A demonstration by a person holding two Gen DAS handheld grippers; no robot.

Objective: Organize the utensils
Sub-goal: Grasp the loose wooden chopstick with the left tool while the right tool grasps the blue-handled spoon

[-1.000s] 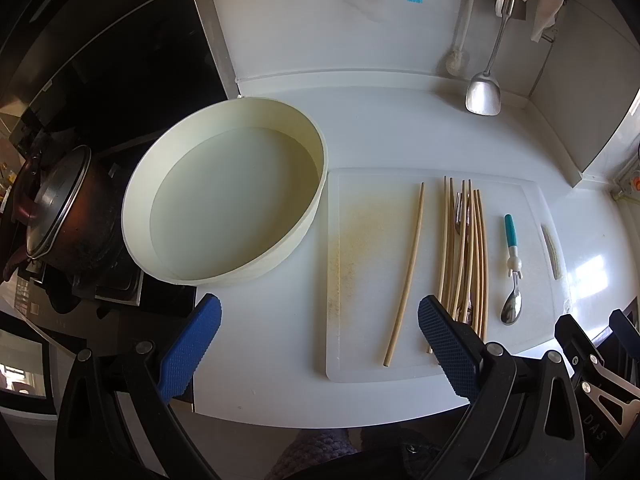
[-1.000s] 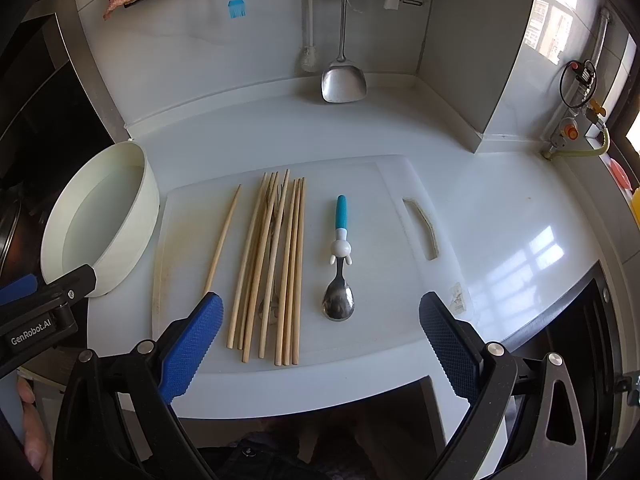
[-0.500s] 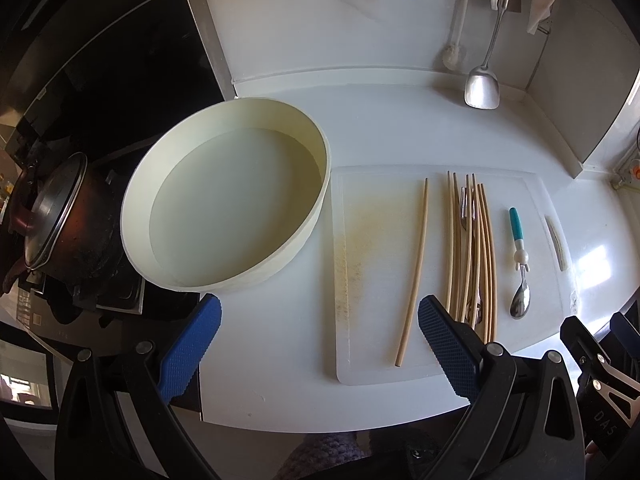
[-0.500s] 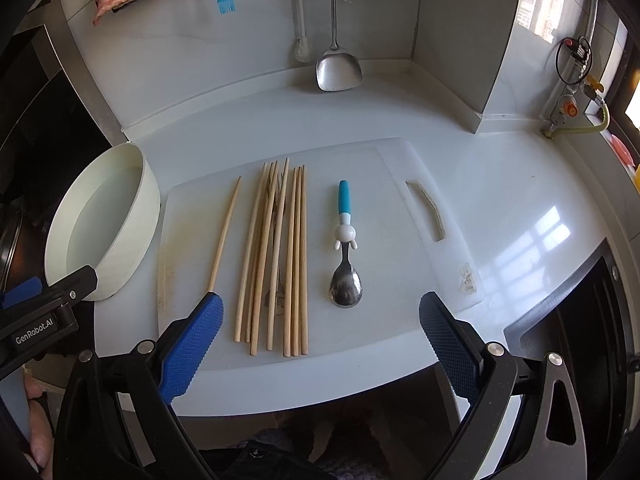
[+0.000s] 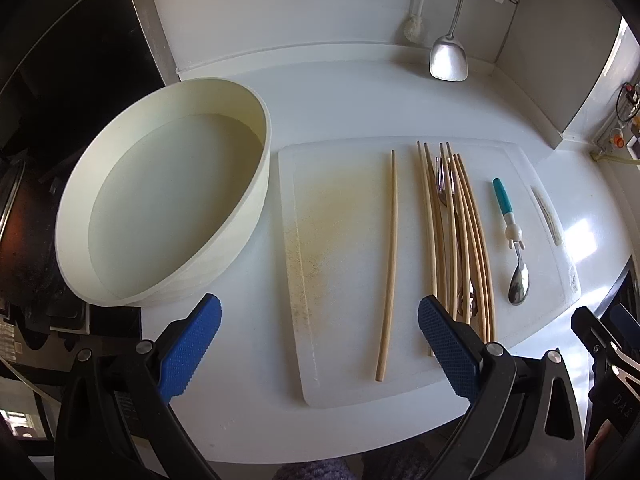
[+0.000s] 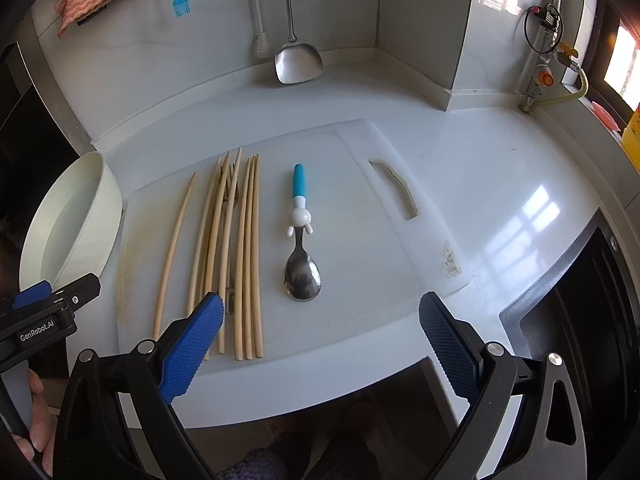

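A white cutting board lies on the counter. On it are one lone wooden chopstick, a bundle of several chopsticks lying over a metal fork, and a spoon with a blue and white handle. A round cream basin stands left of the board. My left gripper is open and empty above the board's near edge. My right gripper is open and empty, near the spoon's bowl.
A metal spatula, a brush and a blue silicone brush hang on the back wall. A dark stove with a pot is at the left. A sink edge is at the right.
Both grippers have moved forward and lower toward the cutting board, so the utensils look nearer. Both stay open and nothing on the board has moved.
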